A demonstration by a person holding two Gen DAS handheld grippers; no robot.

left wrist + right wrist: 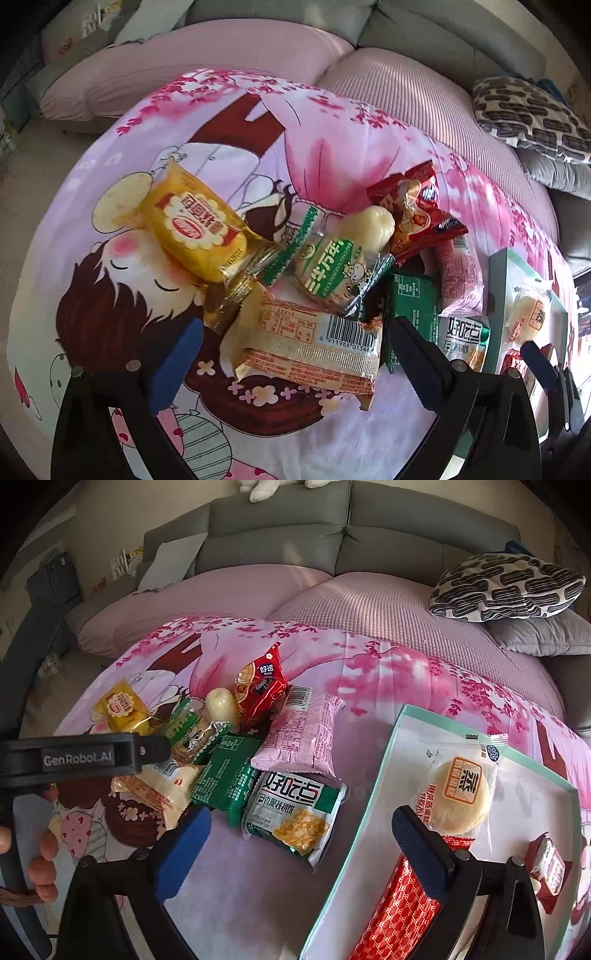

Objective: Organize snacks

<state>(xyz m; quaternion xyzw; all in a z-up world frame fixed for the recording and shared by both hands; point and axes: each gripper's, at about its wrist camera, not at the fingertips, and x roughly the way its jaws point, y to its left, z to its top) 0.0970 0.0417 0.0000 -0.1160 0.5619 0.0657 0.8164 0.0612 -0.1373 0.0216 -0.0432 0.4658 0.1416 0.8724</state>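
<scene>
Tongs poised over a heap of packaged snacks on a pink cartoon-print cloth point(110, 177) spread across a low table in front of a grey sofa point(332, 528). The left gripper point(291, 343) stands released, its jaws wide apart to either side of a beige barcoded pastry pack point(314, 343) at the near end of the heap, pads not pressing it. The right gripper point(299, 834) is likewise released and grasps nothing; one blue pad hangs over bare cloth, the other over the near-left rim of a white tray with a teal edge point(369, 794) that sits toward the cloth's right edge.

Inside the tray lie a round pastry in clear wrap point(458, 794), a red patterned pack point(399, 915) and a small red-and-white sachet point(550, 867). Still outside it, just left of the rim, are a green-and-white walnut-crisp bag point(291, 812), a dark green pack point(225, 775), a pink pack point(299, 734), a red bag point(258, 690) and a yellow cake pack point(195, 229) at the heap's far-left end.

These look light, with soft, air-puffed, slippery film around crumbly contents. A gentle hold across the barcoded pack's short sides, or on a crimped end seam, probably suits best; a hard squeeze risks crushing the pastry.
</scene>
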